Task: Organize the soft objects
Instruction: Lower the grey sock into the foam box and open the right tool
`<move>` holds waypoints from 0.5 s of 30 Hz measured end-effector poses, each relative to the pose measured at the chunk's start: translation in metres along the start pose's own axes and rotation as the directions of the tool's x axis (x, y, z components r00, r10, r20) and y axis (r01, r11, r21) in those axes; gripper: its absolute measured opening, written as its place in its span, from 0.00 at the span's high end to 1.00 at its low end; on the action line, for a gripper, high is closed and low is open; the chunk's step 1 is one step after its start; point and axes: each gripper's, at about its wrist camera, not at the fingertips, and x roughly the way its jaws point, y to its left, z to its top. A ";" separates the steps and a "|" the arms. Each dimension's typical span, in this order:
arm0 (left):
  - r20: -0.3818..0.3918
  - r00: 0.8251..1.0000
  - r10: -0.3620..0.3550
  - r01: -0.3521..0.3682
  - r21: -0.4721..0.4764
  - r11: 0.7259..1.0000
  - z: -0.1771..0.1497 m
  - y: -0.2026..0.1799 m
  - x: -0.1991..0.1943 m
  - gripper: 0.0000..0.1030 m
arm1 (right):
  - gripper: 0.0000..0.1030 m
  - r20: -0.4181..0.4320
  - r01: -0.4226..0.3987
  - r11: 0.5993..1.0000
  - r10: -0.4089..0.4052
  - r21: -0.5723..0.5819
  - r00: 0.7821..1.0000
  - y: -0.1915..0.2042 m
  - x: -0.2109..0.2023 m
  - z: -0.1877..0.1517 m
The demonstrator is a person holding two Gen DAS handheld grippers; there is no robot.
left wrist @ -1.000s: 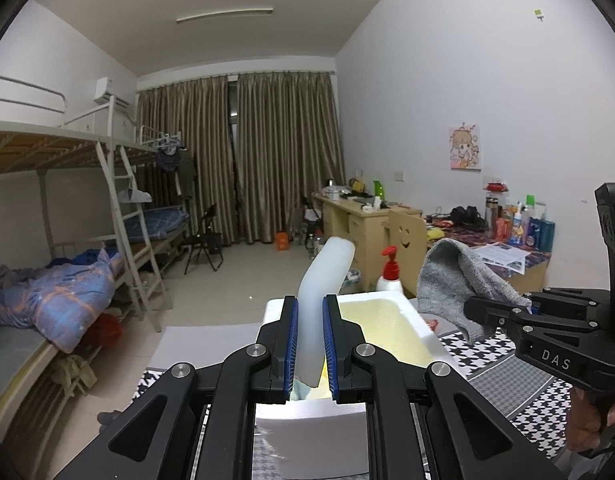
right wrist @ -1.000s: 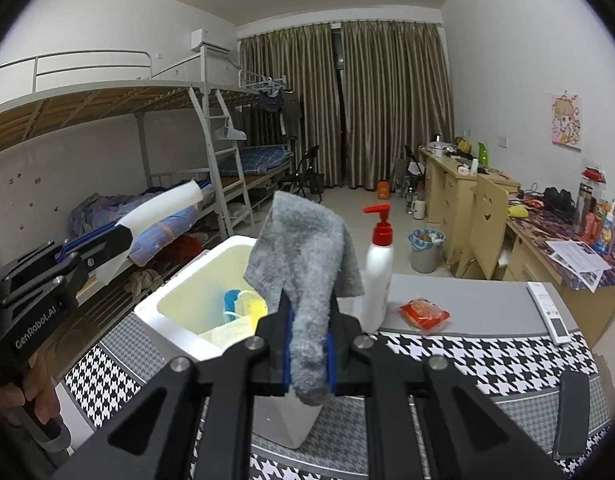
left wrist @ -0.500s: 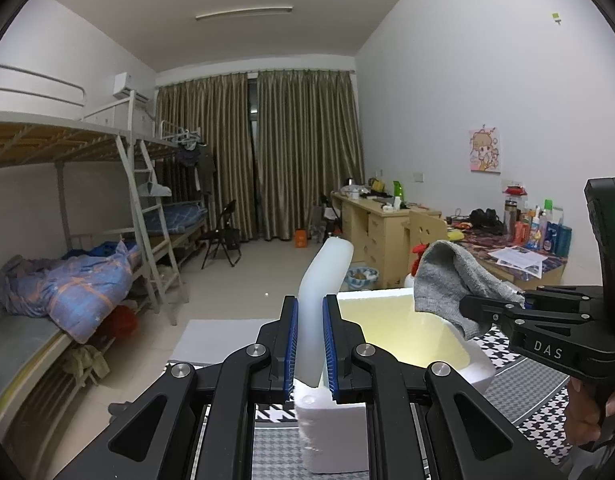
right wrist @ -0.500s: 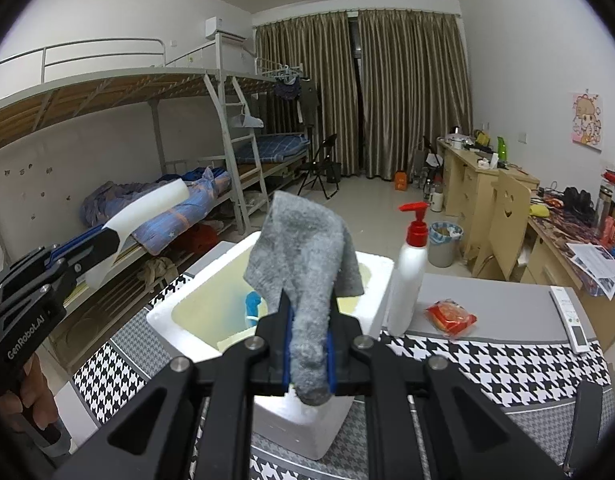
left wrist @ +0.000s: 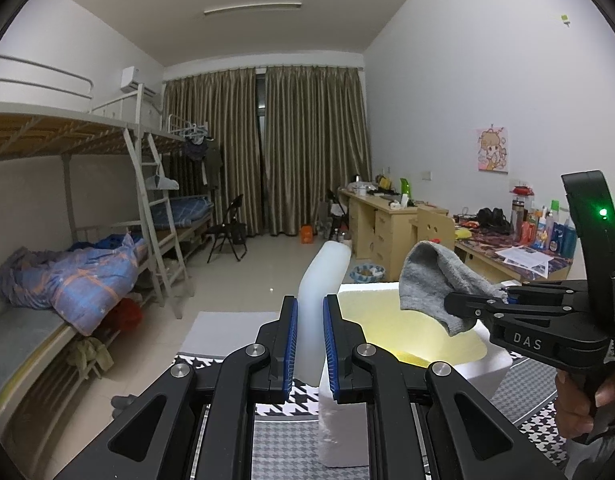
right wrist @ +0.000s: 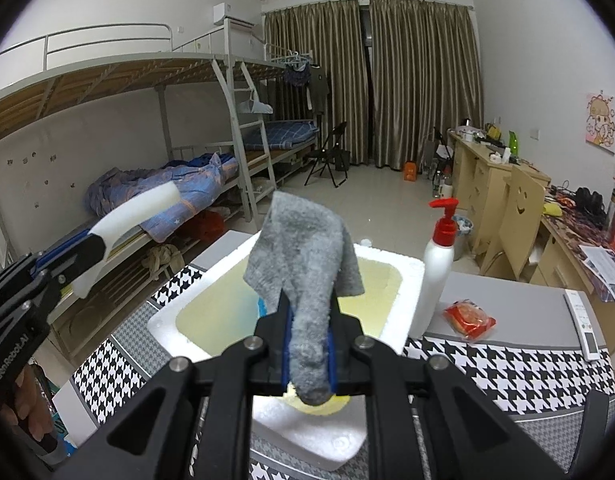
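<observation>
Under my right gripper [right wrist: 309, 354], squeezing the fuzzy grey cloth sock [right wrist: 307, 264], sits the white foam box [right wrist: 403, 276]; I should lower before letting go. My left gripper [left wrist: 309, 346] pinches a bendy white foam strip [left wrist: 321, 280].

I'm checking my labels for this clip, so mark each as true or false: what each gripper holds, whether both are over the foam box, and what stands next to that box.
1. The right gripper is shut on a grey sock. True.
2. The left gripper is open and holds nothing. False: it is shut on a white foam strip.
3. The grey sock lies inside the foam box. False: it is held above the box.
4. A white pump bottle with a red top stands beside the box. True.
5. A red snack packet lies on the table. True.
</observation>
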 end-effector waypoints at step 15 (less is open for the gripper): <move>-0.015 1.000 -0.001 0.001 -0.011 1.000 -0.002 0.007 0.005 0.86 | 0.20 -0.014 0.019 1.000 -0.019 0.014 1.000 0.000 0.012 0.000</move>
